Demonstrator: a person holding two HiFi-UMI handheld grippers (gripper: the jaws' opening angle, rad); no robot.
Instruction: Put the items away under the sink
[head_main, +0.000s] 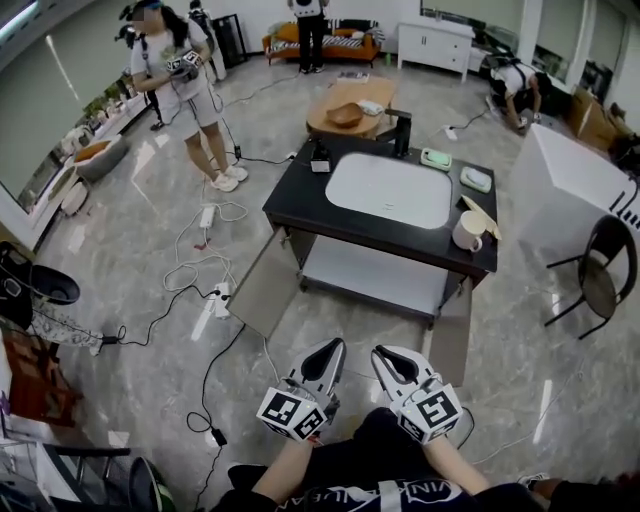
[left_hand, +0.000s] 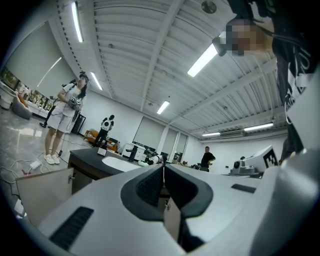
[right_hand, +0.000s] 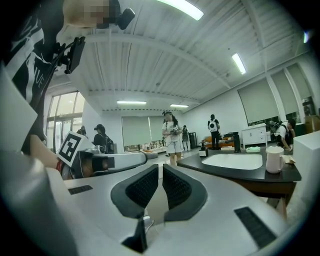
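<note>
The left tool (head_main: 328, 352) and the right tool (head_main: 387, 360) were both pressed together and empty, held well short of the table (head_main: 298, 198). The mug (head_main: 467, 232) stood on the table, beside the sink (head_main: 389, 190).

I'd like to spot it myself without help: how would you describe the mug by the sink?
Find the black counter with the white sink in the middle of the room. The mug stands on the counter's right end, near the front edge. It is the only upright white cup there; the neighbours behind it are flat, pale green dishes.
</note>
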